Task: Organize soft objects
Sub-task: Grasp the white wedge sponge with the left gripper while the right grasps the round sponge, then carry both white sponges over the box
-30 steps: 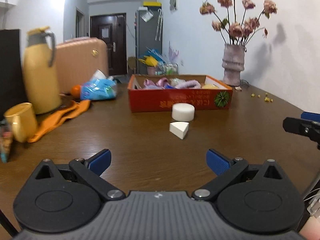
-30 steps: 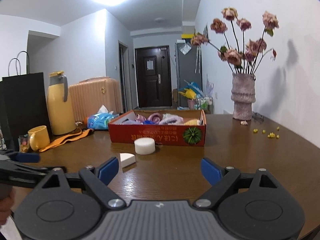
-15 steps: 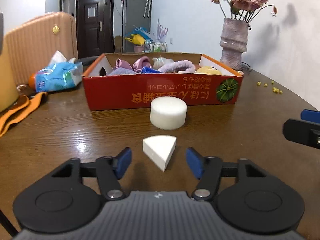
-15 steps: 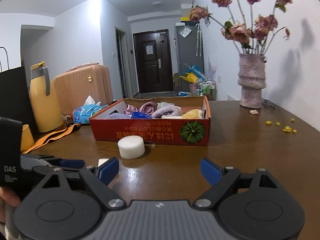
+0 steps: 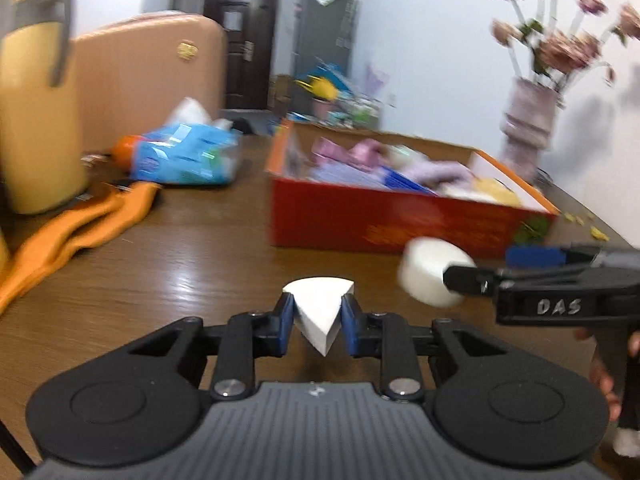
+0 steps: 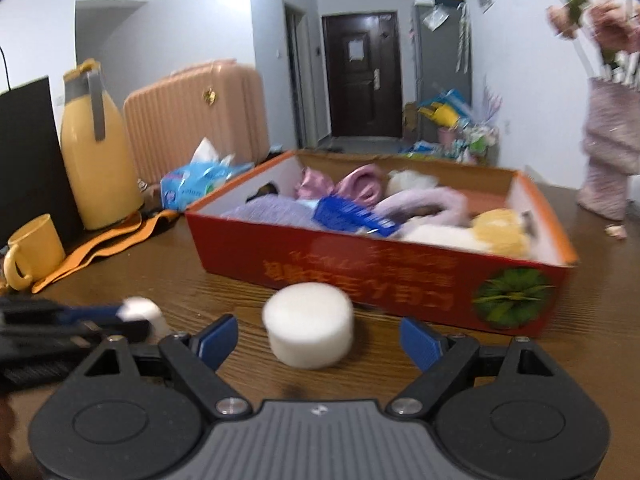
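My left gripper (image 5: 318, 322) is shut on a white wedge-shaped sponge (image 5: 320, 308), held just above the brown table. A white round sponge (image 6: 309, 325) sits on the table in front of a red cardboard box (image 6: 360, 268) that holds several soft items. My right gripper (image 6: 319, 340) is open, its blue pads on either side of the round sponge without touching it. In the left wrist view the round sponge (image 5: 432, 276) and the right gripper's fingers (image 5: 532, 258) show at the right, before the box (image 5: 380, 216).
A yellow jug (image 6: 96, 152), a yellow mug (image 6: 32, 248) and an orange cloth (image 6: 100, 244) lie at the left. A blue tissue pack (image 5: 188, 156) and a pink suitcase (image 6: 196, 116) stand behind. A vase with flowers (image 5: 528, 128) stands at the far right.
My left gripper has closed on the wedge sponge and lifted it slightly. My right gripper has moved forward so that the round sponge sits between its open fingers.
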The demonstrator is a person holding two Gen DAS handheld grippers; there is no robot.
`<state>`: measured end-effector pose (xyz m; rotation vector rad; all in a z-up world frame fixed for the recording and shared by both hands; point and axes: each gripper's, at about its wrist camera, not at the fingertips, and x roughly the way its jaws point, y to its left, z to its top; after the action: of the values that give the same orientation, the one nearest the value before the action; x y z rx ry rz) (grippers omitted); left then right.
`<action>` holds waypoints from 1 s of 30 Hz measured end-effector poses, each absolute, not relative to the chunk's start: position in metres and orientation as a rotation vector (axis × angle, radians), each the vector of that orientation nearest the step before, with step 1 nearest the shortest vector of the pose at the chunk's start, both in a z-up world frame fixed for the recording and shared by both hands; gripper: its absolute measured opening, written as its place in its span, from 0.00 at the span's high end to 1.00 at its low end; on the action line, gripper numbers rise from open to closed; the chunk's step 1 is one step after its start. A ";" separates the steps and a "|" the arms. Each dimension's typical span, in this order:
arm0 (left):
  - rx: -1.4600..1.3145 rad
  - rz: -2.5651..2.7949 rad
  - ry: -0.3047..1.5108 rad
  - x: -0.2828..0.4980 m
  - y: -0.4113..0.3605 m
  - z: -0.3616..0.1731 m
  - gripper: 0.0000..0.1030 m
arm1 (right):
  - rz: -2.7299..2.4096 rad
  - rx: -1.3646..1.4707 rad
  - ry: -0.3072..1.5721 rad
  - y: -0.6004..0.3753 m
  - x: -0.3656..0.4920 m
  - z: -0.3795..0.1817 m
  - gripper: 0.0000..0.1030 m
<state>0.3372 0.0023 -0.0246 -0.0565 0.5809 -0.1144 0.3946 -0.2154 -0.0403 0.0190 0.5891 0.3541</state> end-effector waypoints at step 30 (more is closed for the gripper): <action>0.006 -0.252 0.387 0.220 -0.038 0.051 0.74 | 0.276 0.007 0.387 -0.246 0.228 0.040 0.45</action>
<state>0.2197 -0.0375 0.0506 0.0056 0.3865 -0.2520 0.2285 -0.2456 0.0400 0.0068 0.3866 0.2763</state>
